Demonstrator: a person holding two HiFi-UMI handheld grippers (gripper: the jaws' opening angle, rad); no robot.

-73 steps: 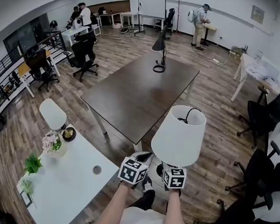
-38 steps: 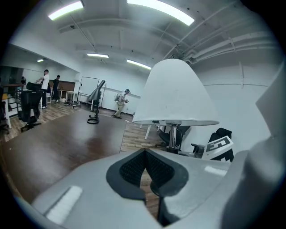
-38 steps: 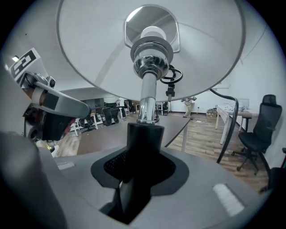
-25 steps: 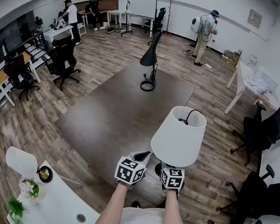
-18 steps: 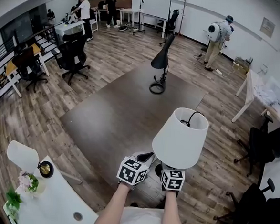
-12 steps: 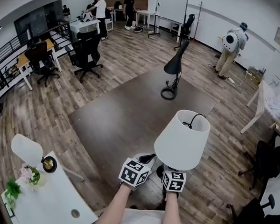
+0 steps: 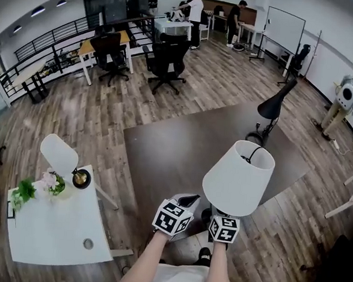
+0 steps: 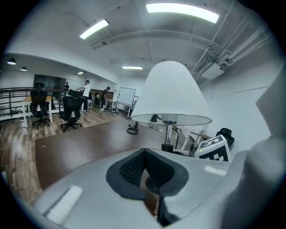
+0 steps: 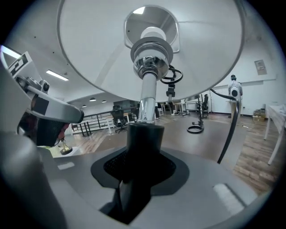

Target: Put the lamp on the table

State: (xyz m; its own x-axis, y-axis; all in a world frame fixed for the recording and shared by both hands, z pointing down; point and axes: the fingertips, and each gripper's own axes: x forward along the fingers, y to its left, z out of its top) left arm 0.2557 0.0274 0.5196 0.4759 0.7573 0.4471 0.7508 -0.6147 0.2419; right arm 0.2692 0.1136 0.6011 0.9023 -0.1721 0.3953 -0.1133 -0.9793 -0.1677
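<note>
The lamp [image 7: 238,178] has a white cone shade, a chrome stem and a black lower post. My right gripper [image 7: 219,222] is shut on that black post [image 9: 142,147] and holds the lamp upright in the air, at the near edge of the dark brown table [image 7: 188,150]. The shade [image 9: 152,44] fills the top of the right gripper view. My left gripper [image 7: 186,201] is just left of the lamp, with its jaws together and nothing between them [image 8: 145,165]. In the left gripper view, the lamp [image 8: 170,94] stands to the right over the table [image 8: 80,143].
A black desk lamp [image 7: 270,111] with a ring base stands at the table's far right. A white desk [image 7: 55,231] at the near left carries another white lamp [image 7: 59,153], flowers and a plant. Black office chairs [image 7: 169,58] and people are further back.
The head view has swung left: the dark table and black desk lamp slid right, and the white desk came further in. Both grippers moved sideways together, the lamp still in the right gripper.
</note>
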